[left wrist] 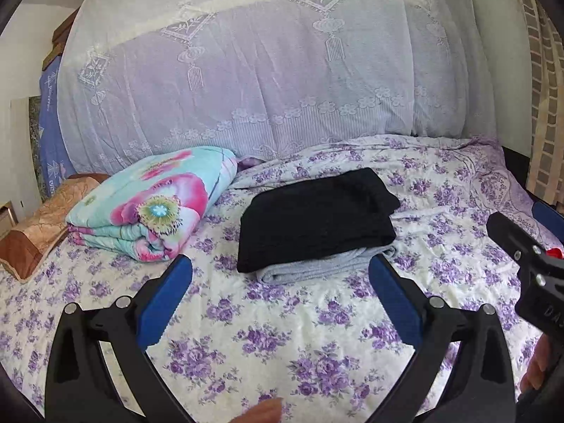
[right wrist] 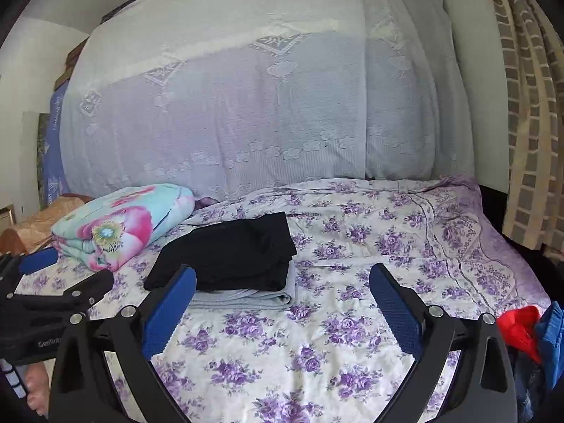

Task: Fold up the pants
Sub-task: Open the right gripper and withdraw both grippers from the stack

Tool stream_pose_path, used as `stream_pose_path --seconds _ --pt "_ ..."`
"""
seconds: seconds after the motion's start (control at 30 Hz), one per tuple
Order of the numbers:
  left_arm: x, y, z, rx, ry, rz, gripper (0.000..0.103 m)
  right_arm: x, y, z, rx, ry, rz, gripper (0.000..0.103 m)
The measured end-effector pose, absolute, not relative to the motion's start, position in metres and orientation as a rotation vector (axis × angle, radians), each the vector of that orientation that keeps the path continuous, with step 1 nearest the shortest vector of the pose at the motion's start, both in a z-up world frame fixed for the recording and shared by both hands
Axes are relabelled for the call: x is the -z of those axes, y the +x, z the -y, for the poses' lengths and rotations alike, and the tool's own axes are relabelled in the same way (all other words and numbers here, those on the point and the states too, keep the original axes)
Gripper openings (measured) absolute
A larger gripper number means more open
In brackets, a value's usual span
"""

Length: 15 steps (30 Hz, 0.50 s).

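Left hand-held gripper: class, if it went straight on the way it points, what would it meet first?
Probably the folded black pants on the grey garment. The left hand-held gripper is open and empty, with only bedsheet before the pile; depth is uncertain.

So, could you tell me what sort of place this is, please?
Most likely a home bedroom: a bed with a floral sheet, a folded quilt by the wall, and a curtain.
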<state>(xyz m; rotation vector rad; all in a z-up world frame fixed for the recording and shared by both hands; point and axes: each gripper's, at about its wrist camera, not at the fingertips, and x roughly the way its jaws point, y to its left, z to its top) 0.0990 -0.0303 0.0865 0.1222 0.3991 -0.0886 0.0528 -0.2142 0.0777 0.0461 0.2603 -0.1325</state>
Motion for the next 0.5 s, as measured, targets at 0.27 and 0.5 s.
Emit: stream_pose_path --seconds 0.27,0.5 --pt "-0.082 0.12 0.009 0.082 0.03 -0.448 0.098 -0.078 0.083 0.207 0.029 0.174 -0.237 0.099" --pt "-0.069 0.135 -0.007 0.05 -0.028 -0.509 0.098 -0.062 0.101 0.198 0.012 0.123 -0.314 0.099"
